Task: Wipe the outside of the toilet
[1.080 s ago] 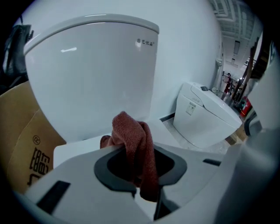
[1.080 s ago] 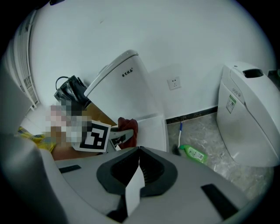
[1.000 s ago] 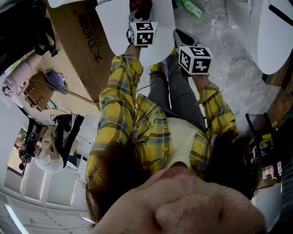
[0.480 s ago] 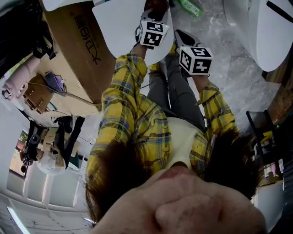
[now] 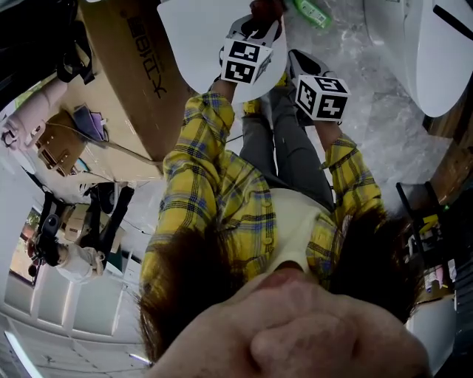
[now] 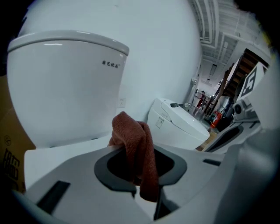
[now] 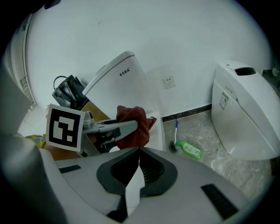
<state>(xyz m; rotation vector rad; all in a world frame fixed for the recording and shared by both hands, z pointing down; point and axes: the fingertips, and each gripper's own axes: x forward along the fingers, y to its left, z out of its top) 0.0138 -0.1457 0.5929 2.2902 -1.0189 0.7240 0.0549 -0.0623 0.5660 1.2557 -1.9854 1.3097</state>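
Observation:
The white toilet [image 6: 65,87] stands close in the left gripper view with its lid [image 7: 118,78] raised. My left gripper [image 6: 139,183] is shut on a rust-red cloth [image 6: 133,146], which hangs out of the jaws just above the toilet's white top. From above, the cloth [image 5: 264,9] shows past the left marker cube [image 5: 244,63] over the toilet [image 5: 199,37]. My right gripper [image 7: 138,151] is shut on nothing. It hangs to the right of the left gripper [image 7: 114,127] and points at it. Its marker cube [image 5: 322,97] sits over the person's legs.
A second white toilet [image 7: 245,109] stands to the right. A green bottle [image 7: 189,149] and a toilet brush [image 7: 176,135] lie on the marble floor between them. A cardboard box [image 5: 126,81] stands left of the toilet. The person's yellow plaid shirt [image 5: 222,192] fills the middle of the head view.
My left gripper has shifted a little to the right over the toilet with the cloth in it. The right gripper has hardly moved.

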